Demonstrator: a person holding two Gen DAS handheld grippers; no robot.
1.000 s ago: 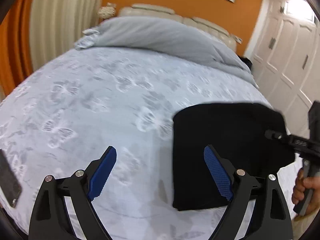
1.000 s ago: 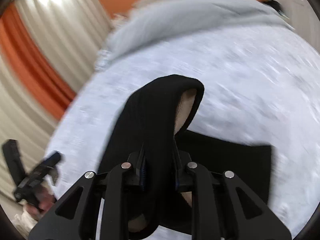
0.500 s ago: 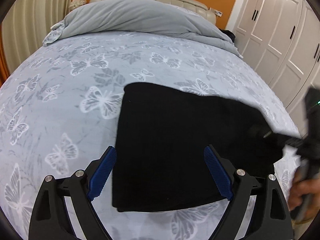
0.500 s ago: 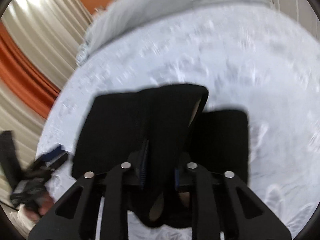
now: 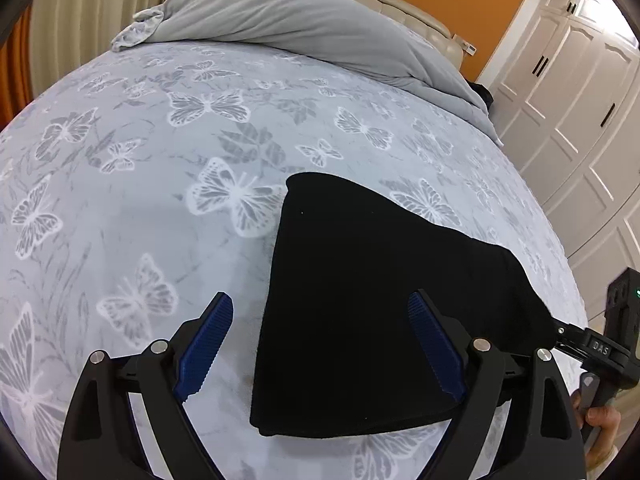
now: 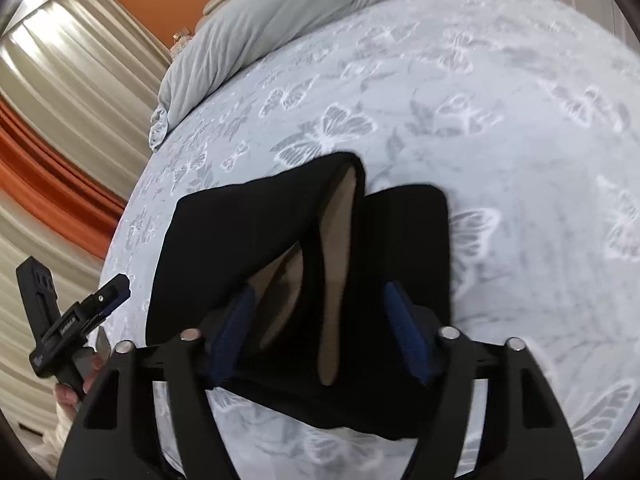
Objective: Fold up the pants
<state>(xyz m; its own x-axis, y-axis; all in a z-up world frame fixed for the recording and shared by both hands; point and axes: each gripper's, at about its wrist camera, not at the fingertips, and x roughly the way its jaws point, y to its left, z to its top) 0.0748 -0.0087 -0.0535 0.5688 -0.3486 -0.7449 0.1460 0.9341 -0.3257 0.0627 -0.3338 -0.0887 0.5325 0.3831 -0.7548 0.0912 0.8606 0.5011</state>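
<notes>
Black pants (image 5: 380, 292) lie folded in a thick stack on the butterfly-print bed sheet (image 5: 140, 184). My left gripper (image 5: 320, 300) hovers open over the stack's left edge, one pad over the sheet and one over the cloth. My right gripper (image 6: 320, 320) sits at the stack's near right corner and its jaws are opening. A raised fold of the pants (image 6: 240, 232), showing tan lining (image 6: 336, 264), stands loosely between its blue pads (image 6: 404, 332). The right gripper (image 5: 568, 338) shows at the right edge of the left wrist view, and the left gripper (image 6: 108, 294) at the far left of the right wrist view.
A rolled grey duvet (image 5: 300, 20) lies across the head of the bed below a cream headboard. White wardrobe doors (image 5: 580, 100) stand to the right, beige and orange curtains (image 6: 60, 100) to the left. A person's hand (image 5: 600, 416) holds the right gripper's handle.
The right jaws went from shut on the pants fold to spread apart, and the lifted fold sank onto the stack. The left gripper came closer and lower over the pants' left edge.
</notes>
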